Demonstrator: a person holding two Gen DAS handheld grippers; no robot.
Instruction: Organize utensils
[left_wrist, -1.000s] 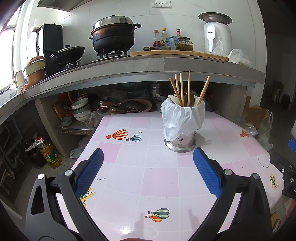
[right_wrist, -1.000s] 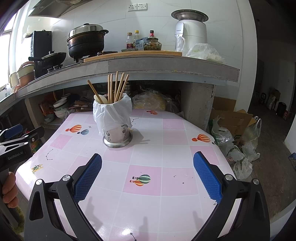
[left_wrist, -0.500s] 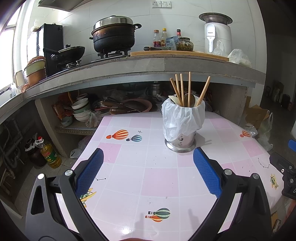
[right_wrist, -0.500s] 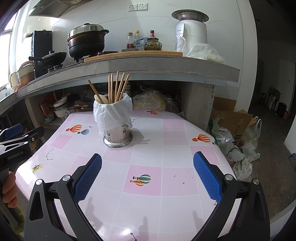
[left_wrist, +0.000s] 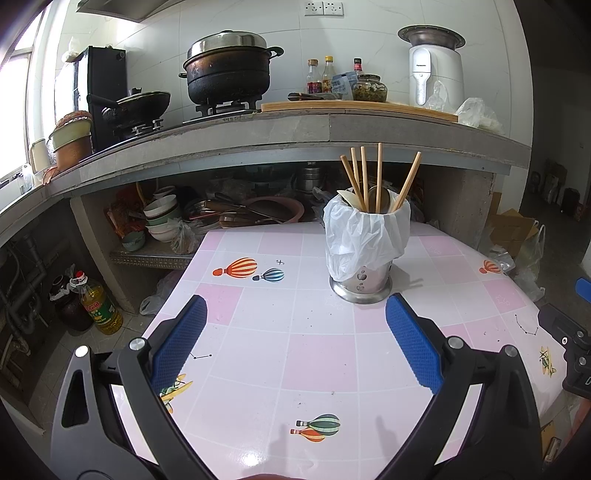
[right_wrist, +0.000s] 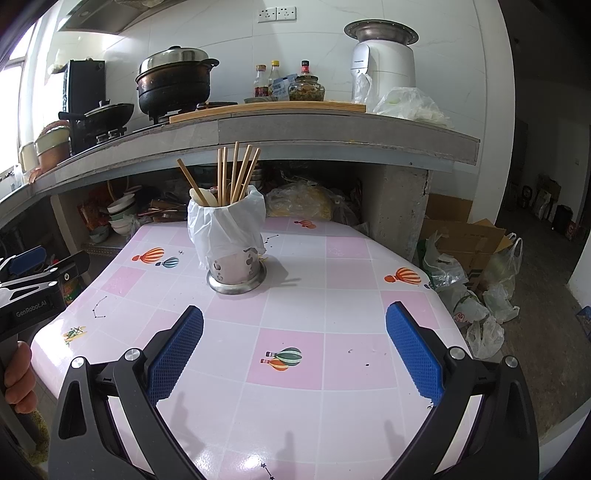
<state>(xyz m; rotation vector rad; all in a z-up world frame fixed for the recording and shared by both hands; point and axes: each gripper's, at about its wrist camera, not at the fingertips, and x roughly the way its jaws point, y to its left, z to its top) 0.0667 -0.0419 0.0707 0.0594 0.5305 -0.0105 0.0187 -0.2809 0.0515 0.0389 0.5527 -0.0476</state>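
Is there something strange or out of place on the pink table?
One oddity: the metal utensil holder has a white plastic bag draped over its rim, hiding most of it. The chopsticks inside lean apart in different directions. Nothing is spilled on the table.

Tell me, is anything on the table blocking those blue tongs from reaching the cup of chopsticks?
Nothing visible does. Bare tablecloth lies between the open left tongs and the utensil holder, and likewise before the open right tongs.
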